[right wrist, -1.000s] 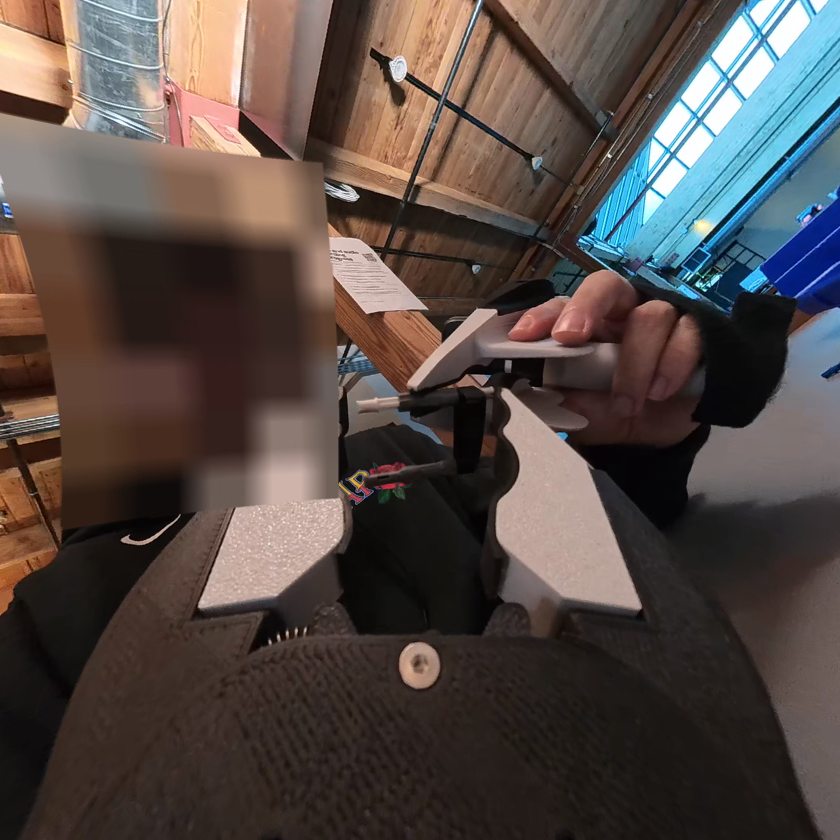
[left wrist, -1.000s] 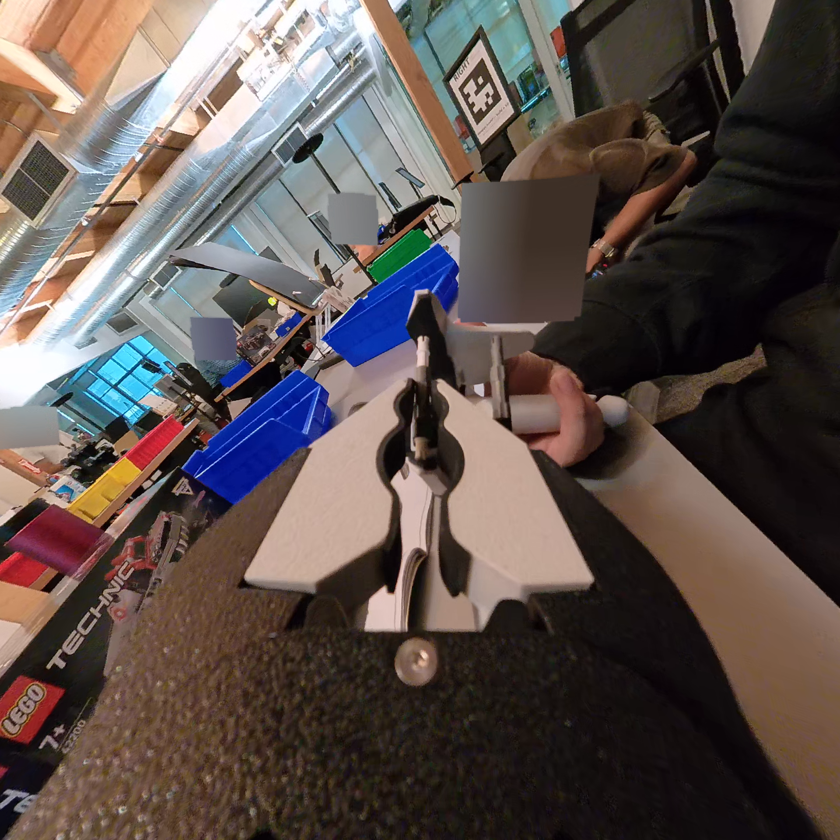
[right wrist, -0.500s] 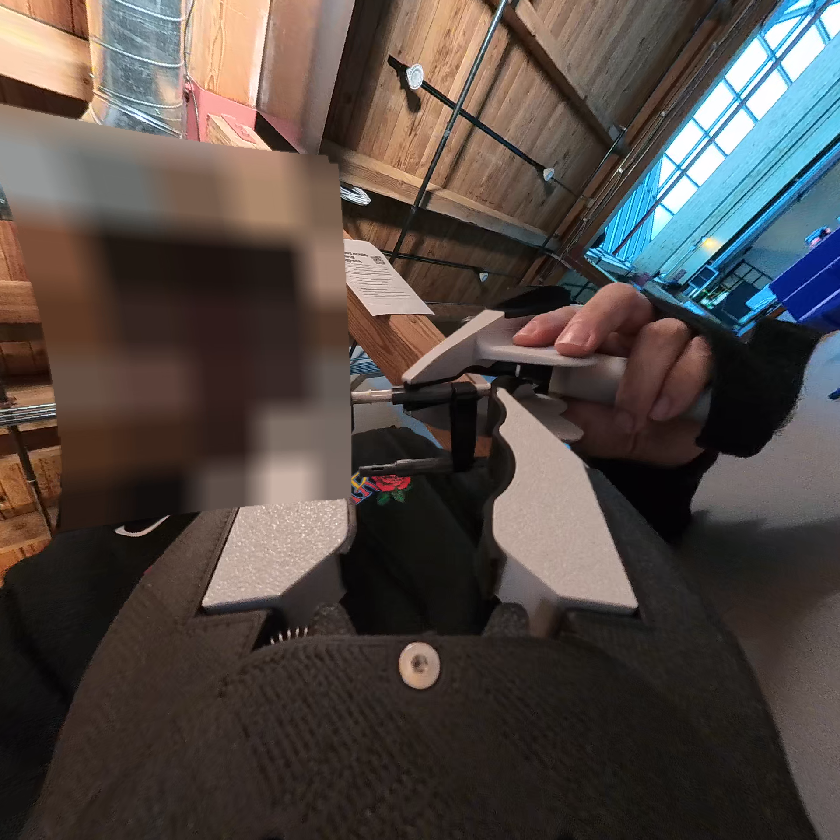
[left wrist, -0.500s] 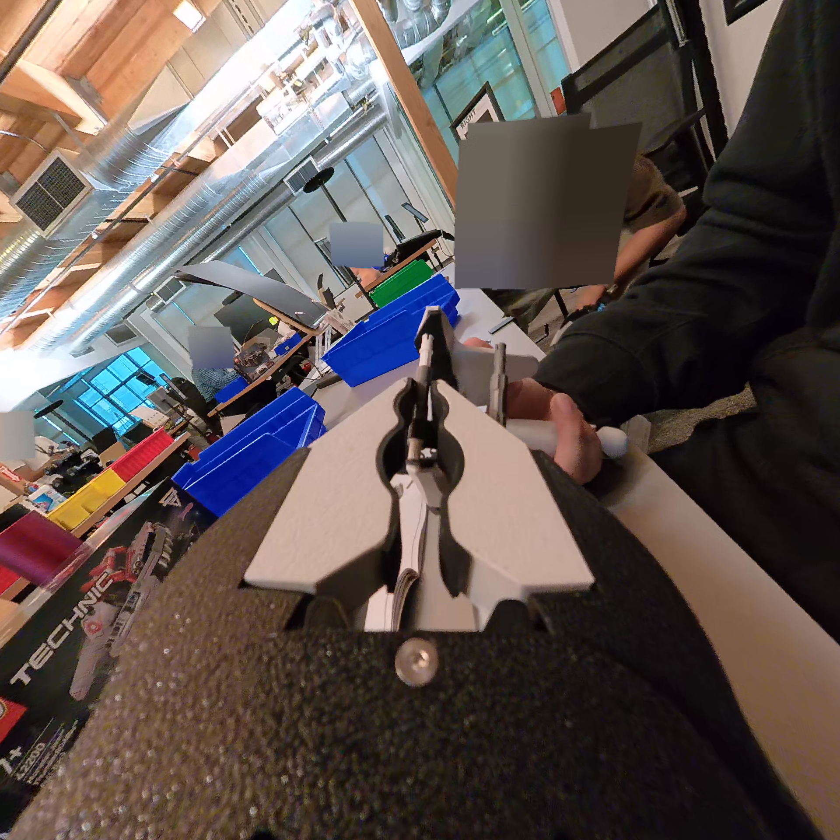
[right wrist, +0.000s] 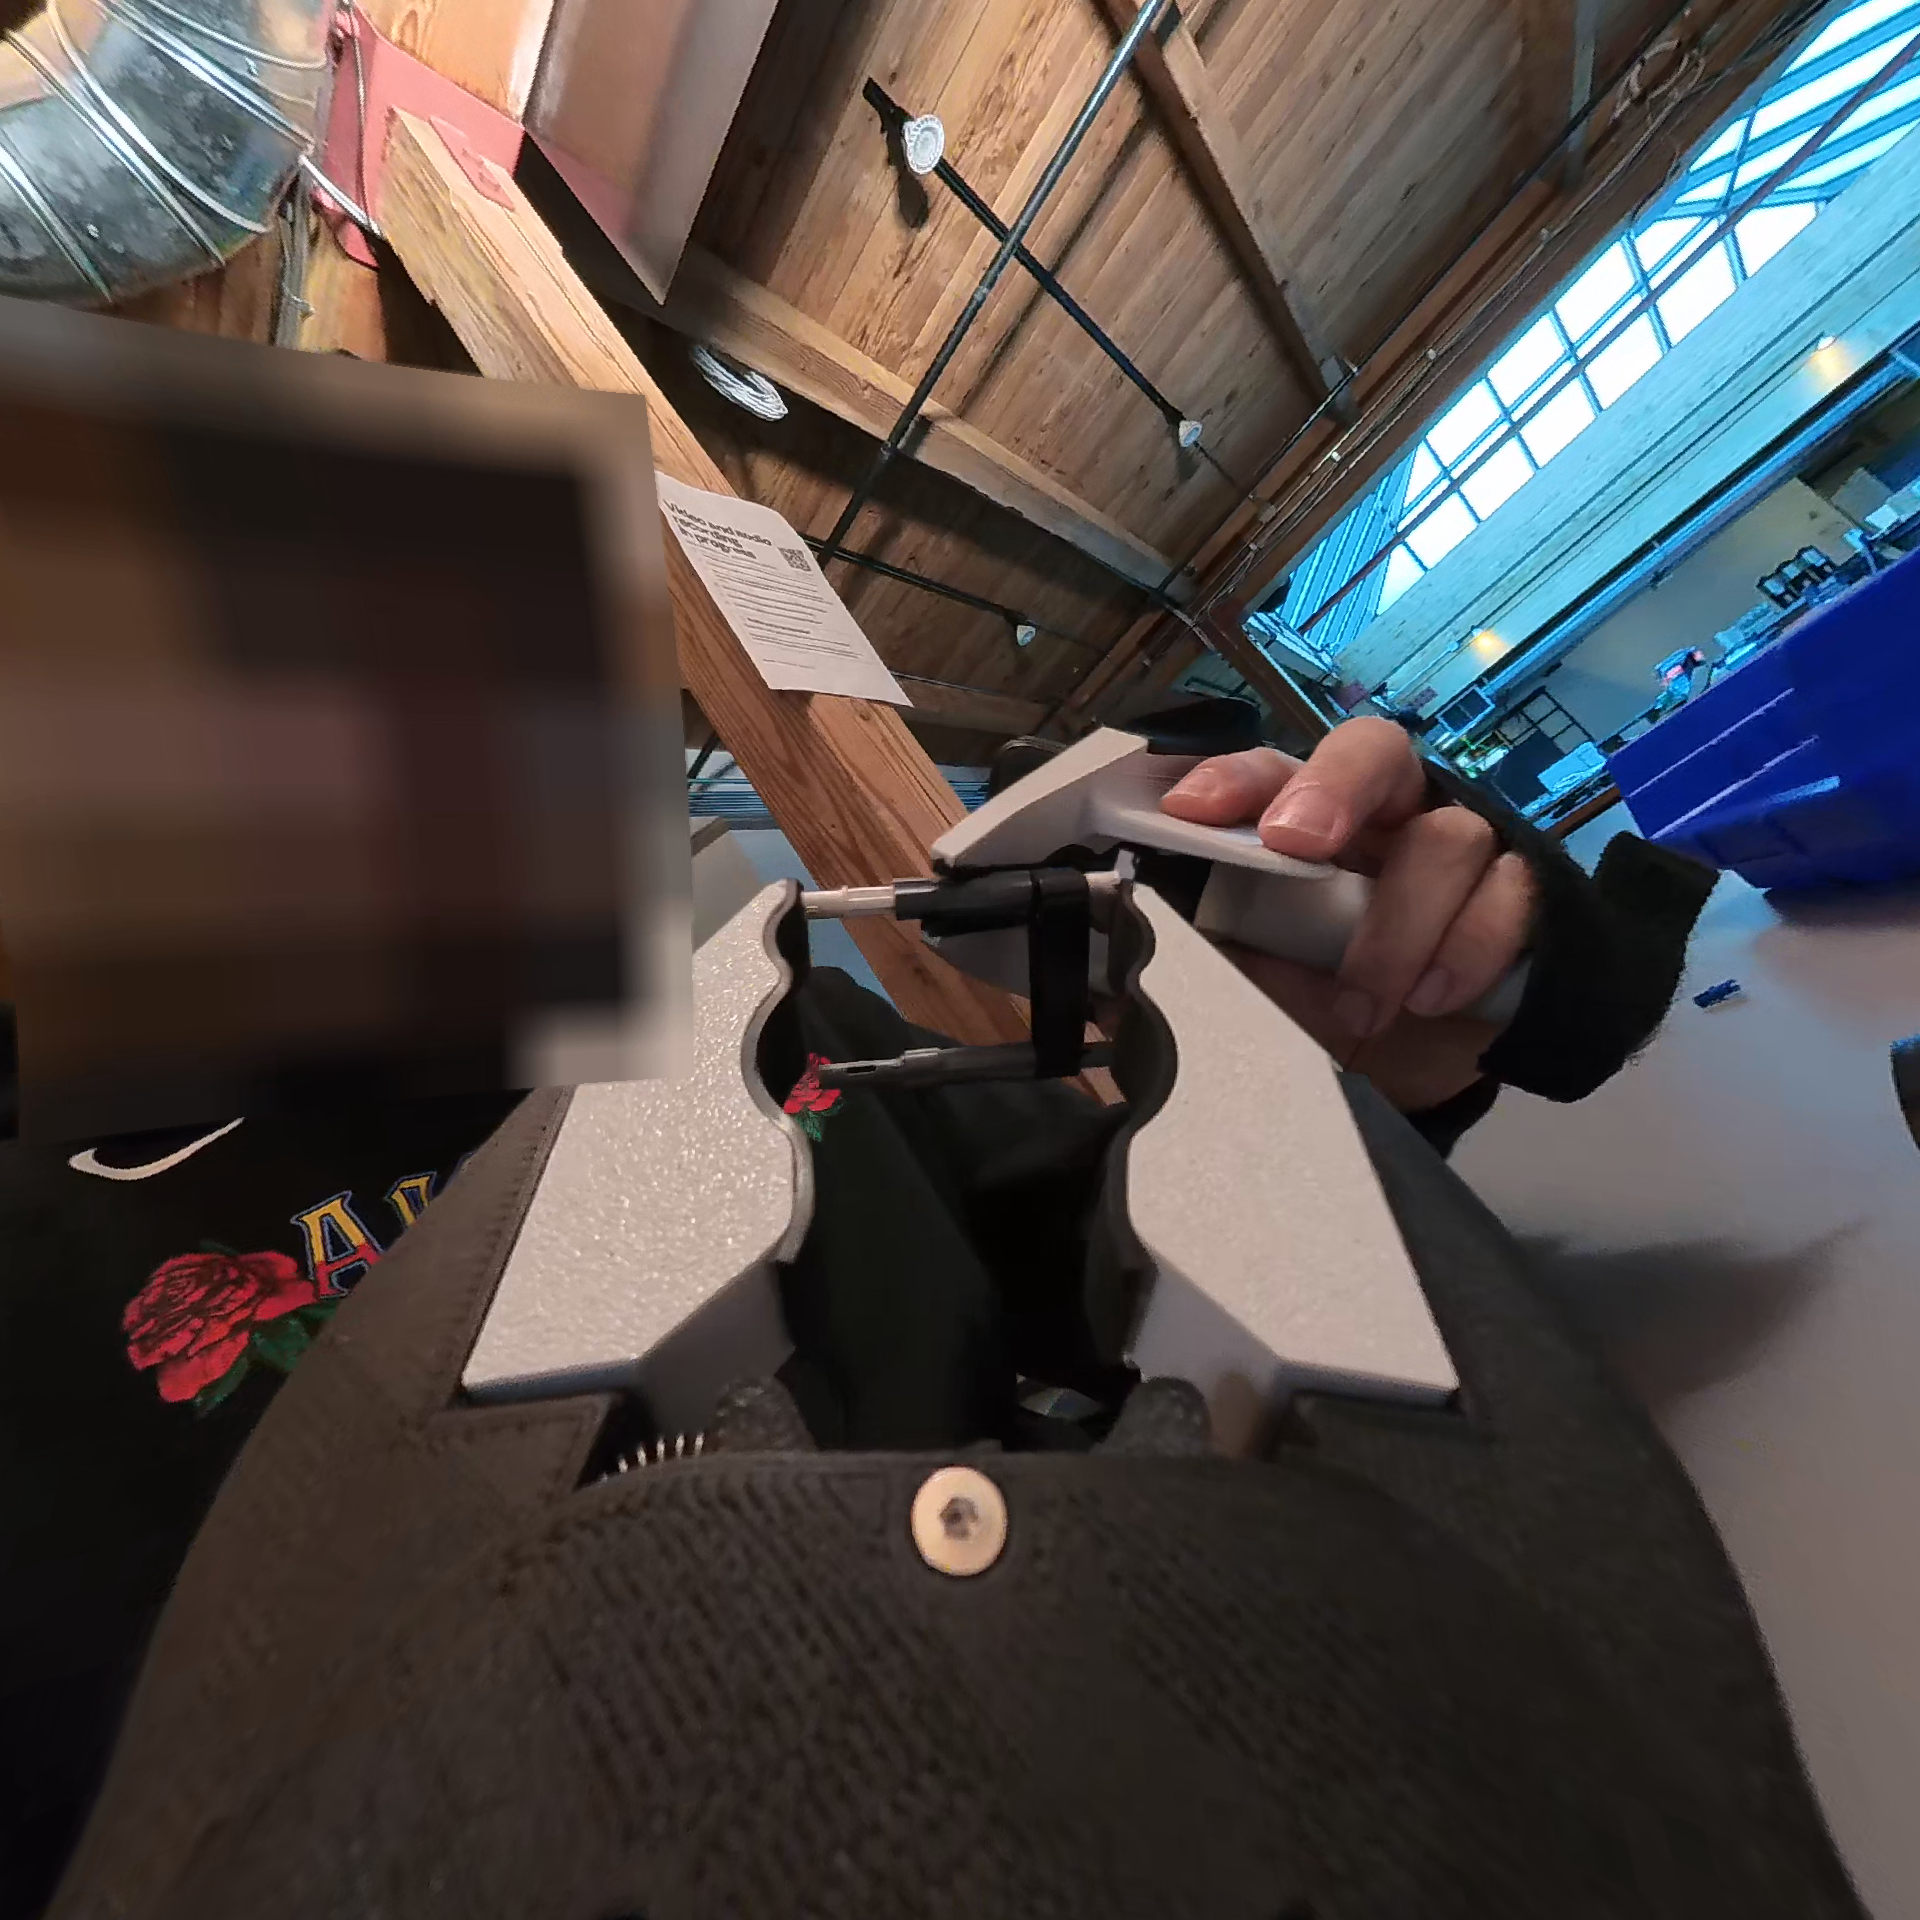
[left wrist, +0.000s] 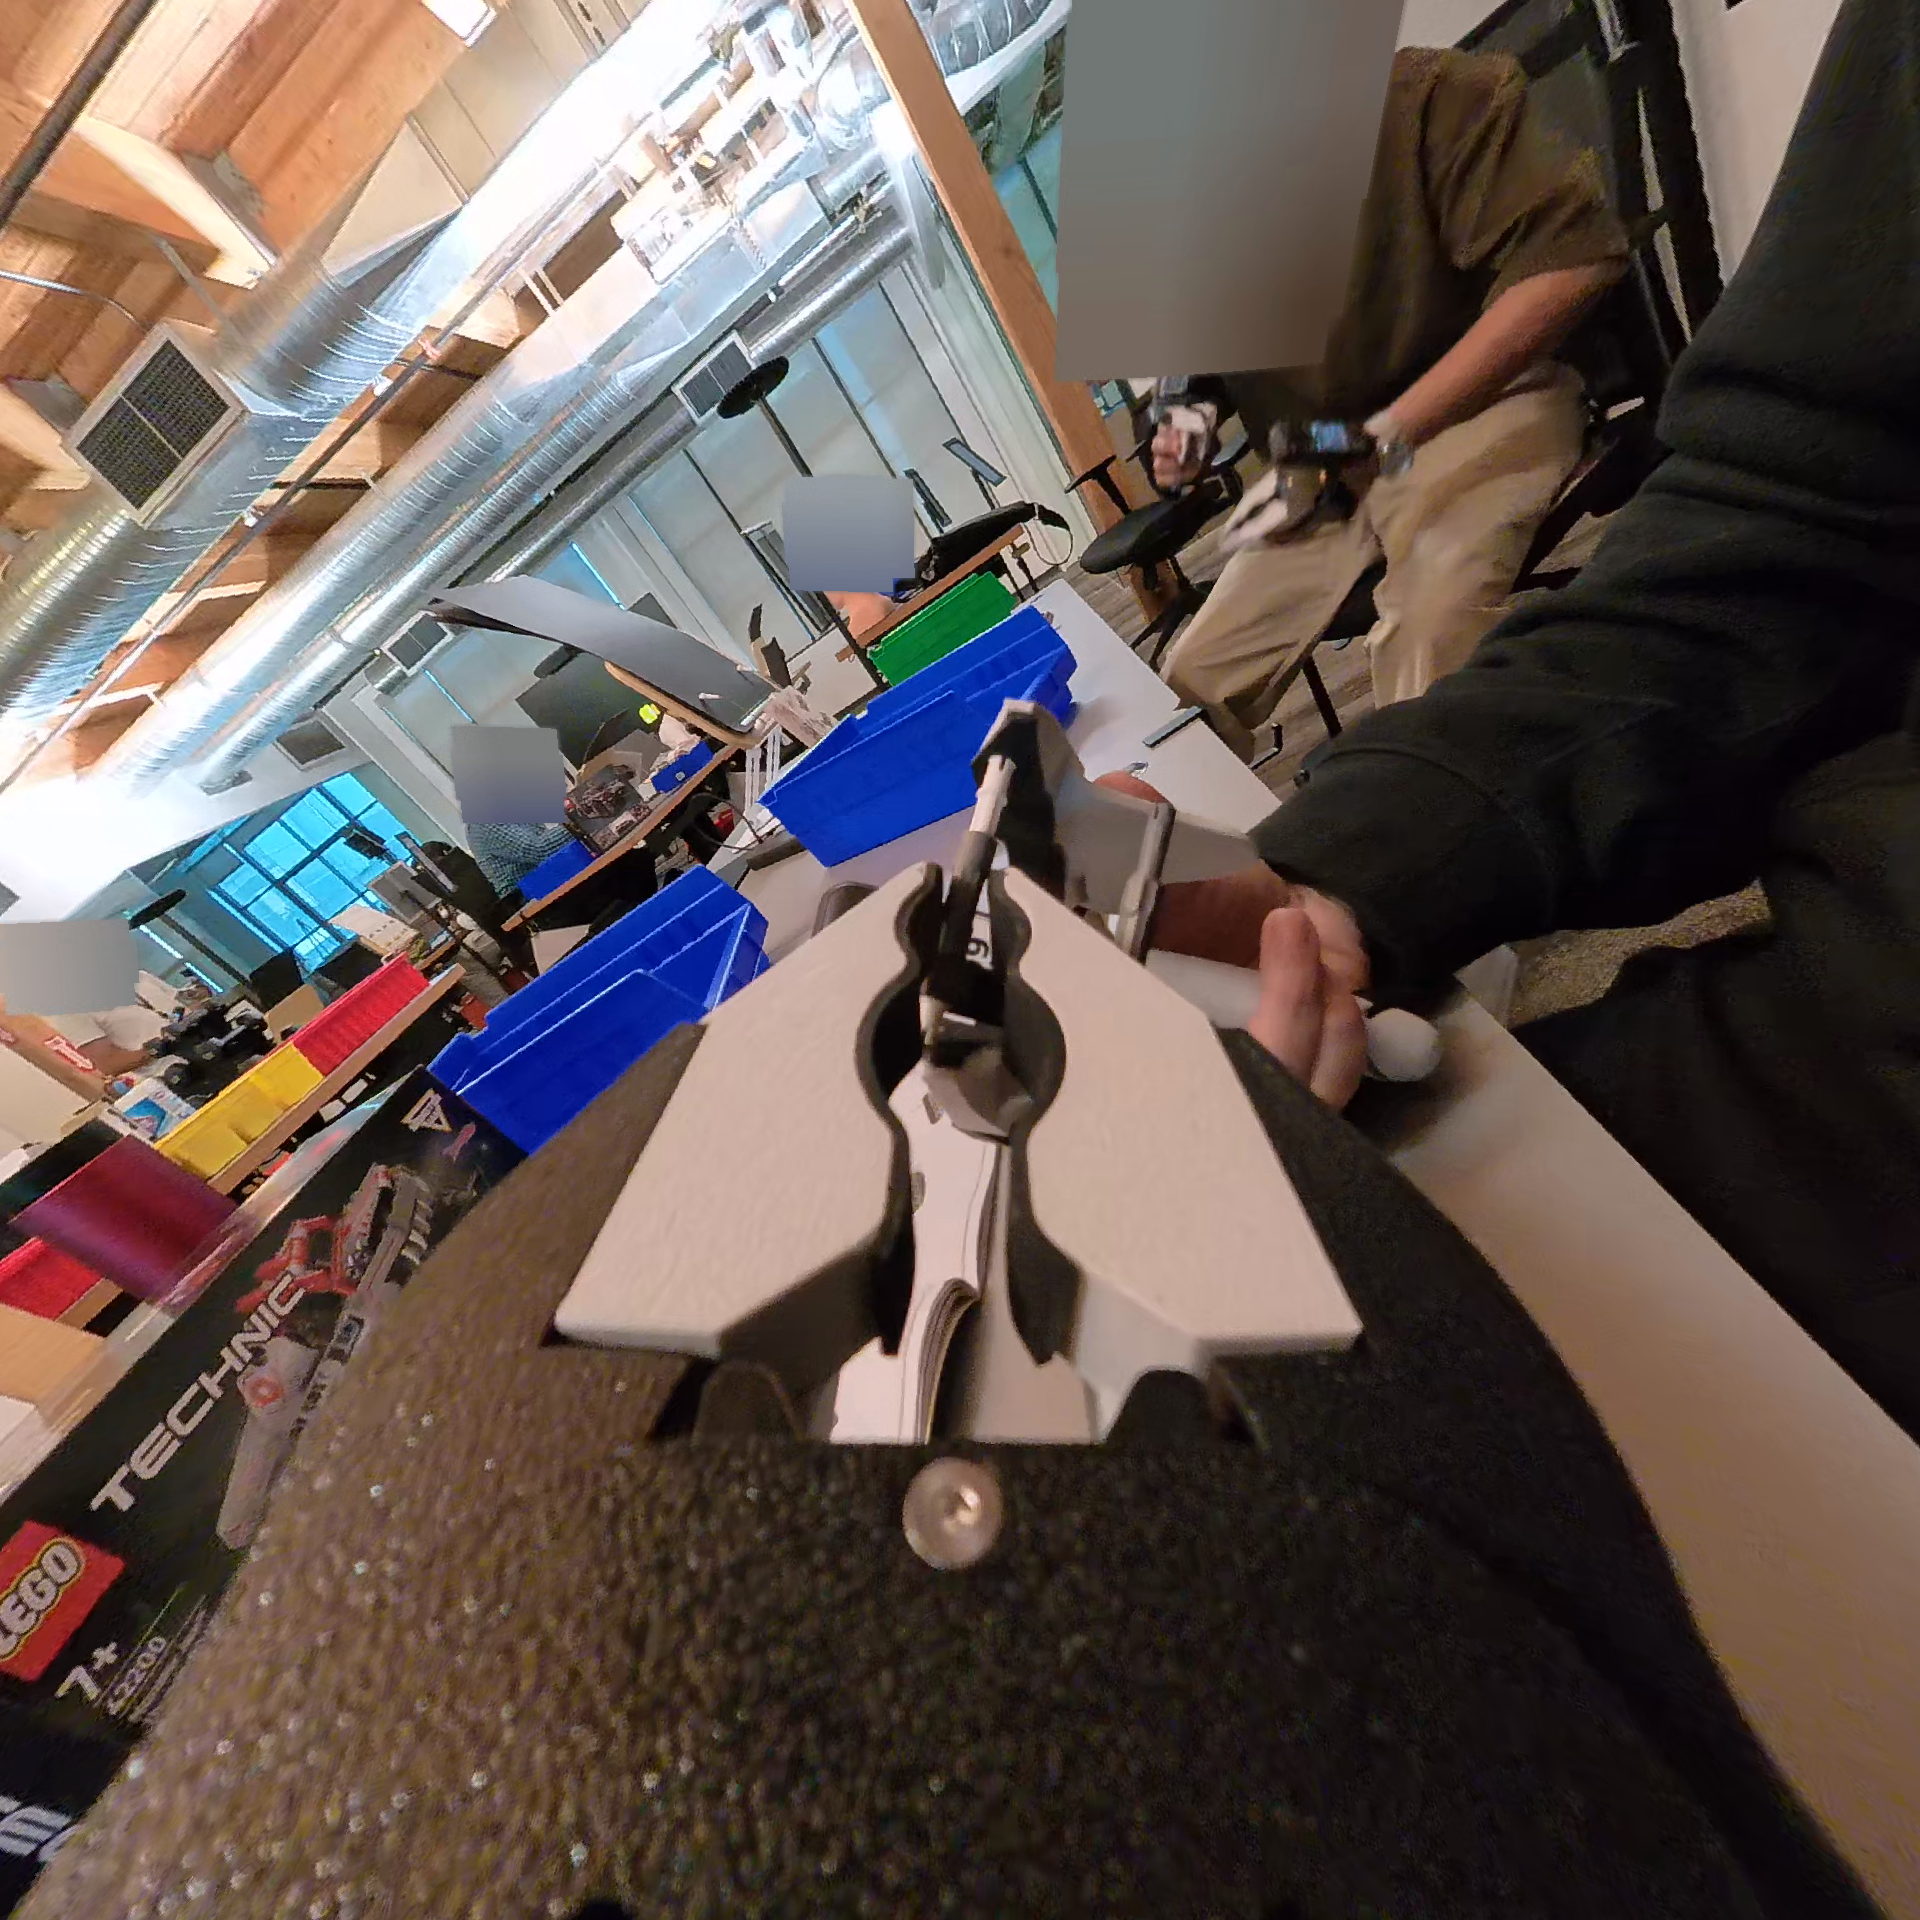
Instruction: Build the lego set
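Grey surface [left wrist: 1662,1403] runs along 3 to 5 o'clock in the left wrist view. Lego set box [left wrist: 208,1403] lies at 8 o'clock. Blue bins [left wrist: 623,997] are stacked at 10 o'clock, beyond it.

Left hand-held gripper [left wrist: 961,914] is clenched on a small black Lego assembly [right wrist: 1060,966] with two axles, held off the surface at 12 o'clock. Right hand-held gripper [right wrist: 964,899]: fingers part-way in, tips at either end of the upper axle. Cannot tell if it grips.
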